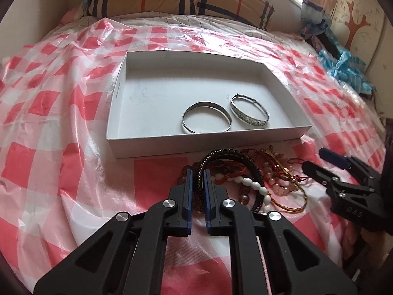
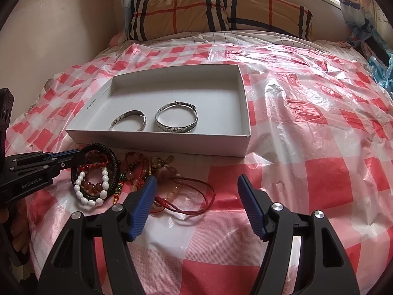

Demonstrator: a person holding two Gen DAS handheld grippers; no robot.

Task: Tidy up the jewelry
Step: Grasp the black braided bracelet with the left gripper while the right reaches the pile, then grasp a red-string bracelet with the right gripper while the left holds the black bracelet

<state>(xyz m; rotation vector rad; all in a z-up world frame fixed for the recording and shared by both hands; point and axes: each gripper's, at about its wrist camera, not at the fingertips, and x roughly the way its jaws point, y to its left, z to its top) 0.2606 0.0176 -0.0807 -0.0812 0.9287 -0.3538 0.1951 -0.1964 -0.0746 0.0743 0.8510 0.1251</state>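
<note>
A white cardboard tray [image 1: 115,145] lies on a bed covered with a red-and-white checked plastic sheet [image 1: 49,103]. Two silver bangles sit side by side near the tray's front wall: a plain one [image 1: 206,118] on the left and an engraved one [image 1: 250,113] on the right, close together.

Just in front of the tray lies a heap of jewelry. The left gripper [image 1: 197,172] has its blue pads clamped tight on a black braided bracelet [image 1: 228,153], which arches up out of the heap. Beside it rest a white bead bracelet [image 2: 103,182], amber beads and red cords [image 2: 191,191] tangled together.

The right gripper [image 2: 196,179] hangs above the right edge of the heap, its jaws spread wide and holding nothing.

A checked pillow [image 2: 221,9] lies at the far end of the bed.
</note>
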